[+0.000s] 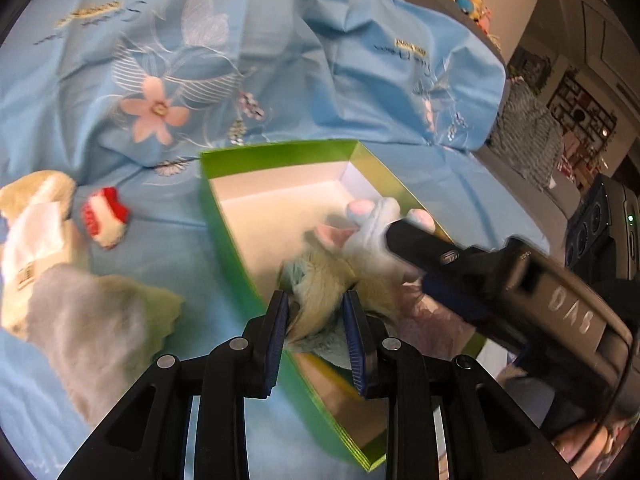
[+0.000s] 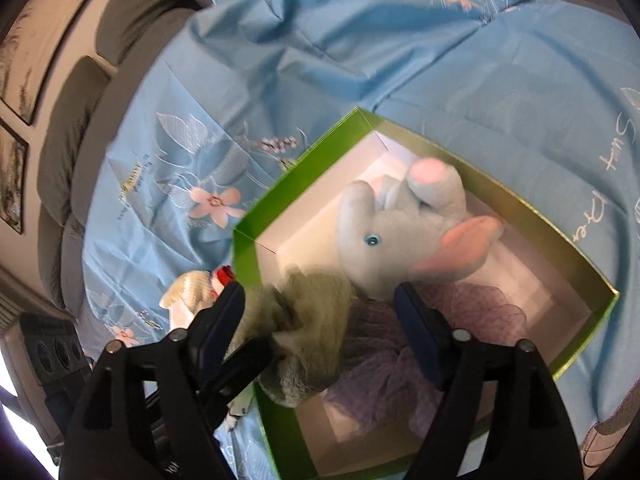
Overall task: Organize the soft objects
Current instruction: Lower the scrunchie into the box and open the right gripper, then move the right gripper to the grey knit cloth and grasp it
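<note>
Scanning the left wrist view from the left, you see a cream plush point(image 1: 60, 264) lying on the blue sheet point(image 1: 280, 60), with a small red-and-white toy point(image 1: 105, 216) just beside it. The green box point(image 1: 280, 156) sits further right on the sheet. Your left gripper point(image 1: 316, 312) pinches a pale furry cloth point(image 1: 320, 280) at the box's near wall, its pads pressed into the fur. Right of that, the elephant point(image 1: 372, 220) lies inside the box, partly covered by your right gripper's black finger.

In the right wrist view, the cream plush point(image 2: 188, 284) shows at the left, outside the box point(image 2: 248, 248). Your right gripper point(image 2: 320, 300) stands spread wide, jaws on either side of the cloth point(image 2: 316, 300) and pressing nothing. The elephant point(image 2: 400, 220) rests in the box beyond the fingertips, above a purple mesh fabric point(image 2: 460, 320).
</note>
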Motion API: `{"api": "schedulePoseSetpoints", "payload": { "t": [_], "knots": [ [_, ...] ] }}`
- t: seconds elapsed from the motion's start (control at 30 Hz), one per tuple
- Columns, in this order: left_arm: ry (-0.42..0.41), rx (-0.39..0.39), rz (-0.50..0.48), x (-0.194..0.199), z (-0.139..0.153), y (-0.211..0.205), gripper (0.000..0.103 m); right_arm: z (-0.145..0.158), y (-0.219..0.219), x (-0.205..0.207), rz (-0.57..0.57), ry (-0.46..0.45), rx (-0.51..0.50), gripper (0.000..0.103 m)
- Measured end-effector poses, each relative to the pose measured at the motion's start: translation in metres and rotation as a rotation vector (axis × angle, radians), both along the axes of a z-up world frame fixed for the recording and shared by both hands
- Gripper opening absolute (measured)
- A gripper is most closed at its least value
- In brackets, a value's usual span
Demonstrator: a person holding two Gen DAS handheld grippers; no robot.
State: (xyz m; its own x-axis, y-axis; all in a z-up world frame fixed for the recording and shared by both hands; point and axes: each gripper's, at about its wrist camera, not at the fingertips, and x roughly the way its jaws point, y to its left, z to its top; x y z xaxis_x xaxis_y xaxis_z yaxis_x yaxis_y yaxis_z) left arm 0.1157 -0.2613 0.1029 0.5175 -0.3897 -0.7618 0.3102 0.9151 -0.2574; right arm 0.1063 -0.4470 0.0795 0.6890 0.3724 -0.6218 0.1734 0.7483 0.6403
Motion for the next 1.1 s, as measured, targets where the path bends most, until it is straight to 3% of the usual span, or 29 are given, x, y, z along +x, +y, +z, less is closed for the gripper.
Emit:
{"api": "schedulePoseSetpoints", "payload": {
  "t": [0.1,0.17,0.2,0.3,0.6,0.87,1.1],
  "knots": [
    [-0.044,-0.021,0.035,-0.012,0.011,0.021,0.047,0.008,0.002,-0.007,-0.018,-0.042,-0.014,0.087],
    [-0.075,-0.027,0.065,-0.019,0.017,0.034,0.066,0.013,0.006,-0.010,-0.034,-0.055,-0.046,0.091],
    [-0.086,-0.029,0.077,-0.022,0.018,0.037,0.068,0.016,0.009,-0.012,-0.042,-0.064,-0.064,0.097],
    [-0.106,-0.042,0.111,-0.032,0.023,0.058,0.069,0.021,0.016,-0.017,-0.053,-0.088,-0.102,0.102],
    [-0.105,-0.079,0.298,-0.065,0.012,0.148,0.069,0.034,0.057,-0.027,0.018,-0.144,-0.173,0.102],
    [-0.077,0.005,0.459,-0.091,-0.022,0.229,0.069,0.038,0.109,-0.032,0.168,-0.172,-0.175,0.102],
    [-0.009,-0.082,0.563,-0.100,-0.055,0.276,0.069,0.023,0.161,-0.027,0.282,-0.132,-0.193,0.100]
  ]
}}
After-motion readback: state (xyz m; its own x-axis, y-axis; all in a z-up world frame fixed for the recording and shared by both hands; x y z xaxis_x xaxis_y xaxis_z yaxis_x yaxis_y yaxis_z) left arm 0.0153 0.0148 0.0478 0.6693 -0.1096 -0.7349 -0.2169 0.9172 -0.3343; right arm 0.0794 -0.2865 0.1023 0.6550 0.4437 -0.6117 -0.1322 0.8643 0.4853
